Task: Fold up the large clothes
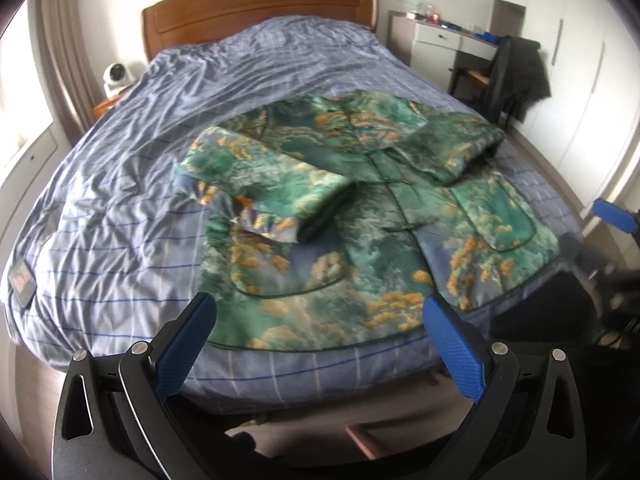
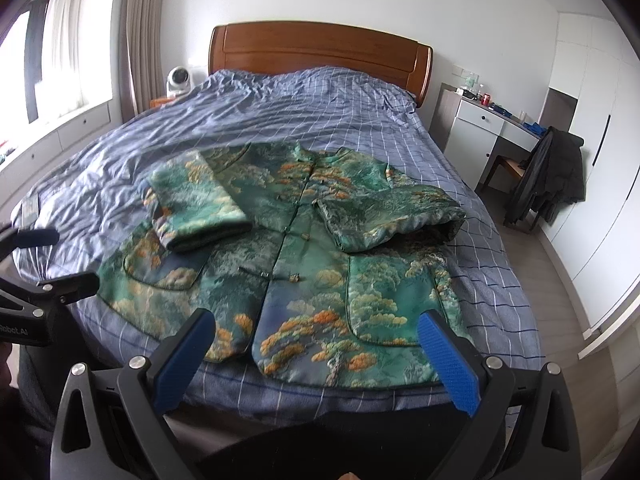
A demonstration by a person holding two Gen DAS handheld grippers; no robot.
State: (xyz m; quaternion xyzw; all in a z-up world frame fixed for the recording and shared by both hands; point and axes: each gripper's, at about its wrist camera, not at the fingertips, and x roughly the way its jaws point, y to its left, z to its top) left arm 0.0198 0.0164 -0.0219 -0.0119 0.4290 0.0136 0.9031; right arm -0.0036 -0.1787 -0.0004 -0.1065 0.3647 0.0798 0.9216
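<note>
A green padded jacket (image 1: 360,216) (image 2: 296,264) with orange and cream tree print lies front-up on the bed, buttoned, hem toward me. Both sleeves are folded in over the chest: the left sleeve (image 1: 264,188) (image 2: 196,204) and the right sleeve (image 1: 452,148) (image 2: 392,216). My left gripper (image 1: 320,320) hangs open above the hem at the bed's near edge, nothing between its blue pads. My right gripper (image 2: 316,332) is open too, over the hem's right half. The left gripper's body (image 2: 36,288) shows at the left edge of the right wrist view.
The bed (image 2: 360,120) has a wrinkled blue checked cover and a wooden headboard (image 2: 320,52). A white desk (image 2: 484,128) and a chair draped with a dark coat (image 2: 548,176) stand on the right. A small white fan (image 2: 178,80) sits at the left of the headboard.
</note>
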